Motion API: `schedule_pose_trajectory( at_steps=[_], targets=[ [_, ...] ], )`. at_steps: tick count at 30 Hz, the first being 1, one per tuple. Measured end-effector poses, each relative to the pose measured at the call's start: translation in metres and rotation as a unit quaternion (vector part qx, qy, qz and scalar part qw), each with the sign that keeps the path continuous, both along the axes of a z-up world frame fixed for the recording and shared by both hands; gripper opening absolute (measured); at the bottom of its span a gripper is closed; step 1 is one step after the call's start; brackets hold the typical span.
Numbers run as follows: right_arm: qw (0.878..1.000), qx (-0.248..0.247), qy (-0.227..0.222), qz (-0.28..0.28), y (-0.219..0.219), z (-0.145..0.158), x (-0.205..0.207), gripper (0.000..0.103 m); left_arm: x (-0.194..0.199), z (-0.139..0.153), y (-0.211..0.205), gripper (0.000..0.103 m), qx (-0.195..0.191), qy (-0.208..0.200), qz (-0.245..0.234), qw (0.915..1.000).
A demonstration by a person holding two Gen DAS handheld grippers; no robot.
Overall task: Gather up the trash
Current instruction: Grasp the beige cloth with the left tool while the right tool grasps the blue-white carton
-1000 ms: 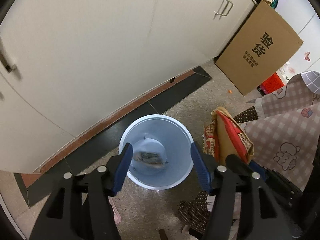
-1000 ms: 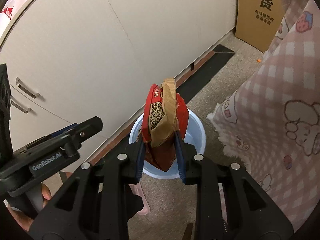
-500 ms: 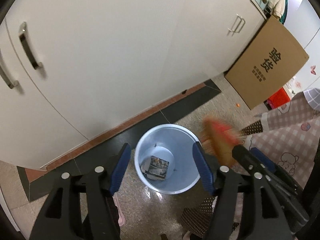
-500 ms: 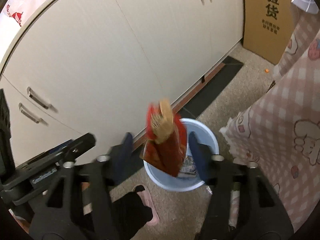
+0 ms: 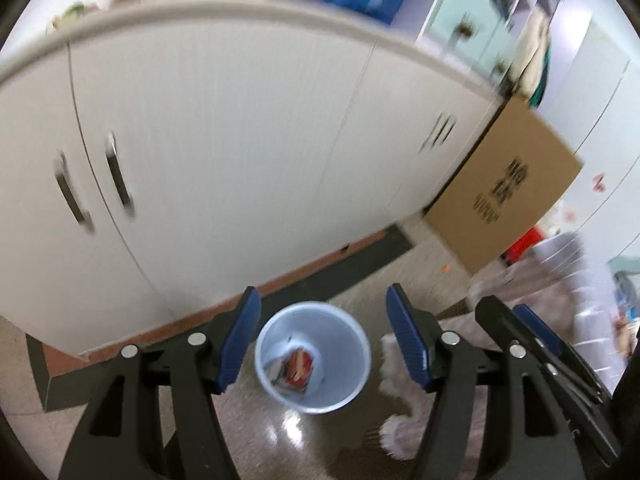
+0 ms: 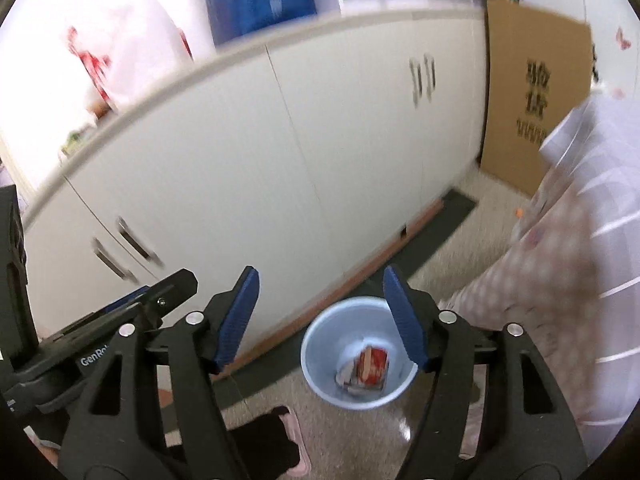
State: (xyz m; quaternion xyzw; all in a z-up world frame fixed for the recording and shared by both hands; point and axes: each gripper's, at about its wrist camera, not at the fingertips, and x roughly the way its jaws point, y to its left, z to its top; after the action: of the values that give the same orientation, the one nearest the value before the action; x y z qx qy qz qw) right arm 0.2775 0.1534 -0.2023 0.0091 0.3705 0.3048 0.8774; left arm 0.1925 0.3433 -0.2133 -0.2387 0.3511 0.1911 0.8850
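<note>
A pale blue bin [image 5: 344, 340] [image 6: 320, 356] stands on the floor by the white cabinets. Inside it lie a red snack packet [image 5: 301, 365] [image 6: 373, 365] and a grey crumpled wrapper [image 5: 278, 369] [image 6: 345, 377]. High above the bin, my left gripper [image 5: 323, 292] is open with nothing between its blue pads. My right gripper [image 6: 321, 271] is also well above the bin, its jaws opening and empty. Each gripper's black body shows at the edge of the other's view. Both views are blurred by motion.
White cabinet doors [image 5: 240, 160] fill the background under a cluttered counter. A cardboard box [image 5: 508, 200] [image 6: 532, 92] leans at the right. A pink checked cloth [image 6: 580, 300] hangs close on the right. A pink slipper [image 6: 298, 436] lies near the bin.
The right jaws have opened and the red packet has fallen from them into the bin. Both grippers have risen, so the bin looks smaller and the counter top has come into view.
</note>
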Motion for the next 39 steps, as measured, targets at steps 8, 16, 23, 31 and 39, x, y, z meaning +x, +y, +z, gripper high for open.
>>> schedule_pose_trajectory(
  at_steps=[8,16,23,31,39],
  targets=[
    [0.996,0.048,-0.064,-0.041,-0.077,0.090,-0.031,0.069,-0.015,0.096,-0.067,0.070,0.049,-0.082,-0.035,0.9948],
    [0.984,0.056,-0.096,-0.140,-0.212,0.127,-0.036,0.072,0.019,0.128,-0.189,0.070,0.043,-0.091,-0.167,0.9809],
    [0.964,0.026,-0.080,-0.253,-0.337,0.114,-0.032,0.076,0.065,0.116,-0.310,0.070,0.061,-0.059,-0.293,0.9523],
    [0.948,0.036,-0.020,-0.317,-0.434,0.081,-0.019,0.080,0.113,0.082,-0.375,0.070,0.084,-0.005,-0.339,0.9369],
    [0.948,0.029,0.002,-0.316,-0.440,0.063,-0.001,0.081,0.148,0.060,-0.385,0.070,0.068,0.008,-0.349,0.9346]
  ],
)
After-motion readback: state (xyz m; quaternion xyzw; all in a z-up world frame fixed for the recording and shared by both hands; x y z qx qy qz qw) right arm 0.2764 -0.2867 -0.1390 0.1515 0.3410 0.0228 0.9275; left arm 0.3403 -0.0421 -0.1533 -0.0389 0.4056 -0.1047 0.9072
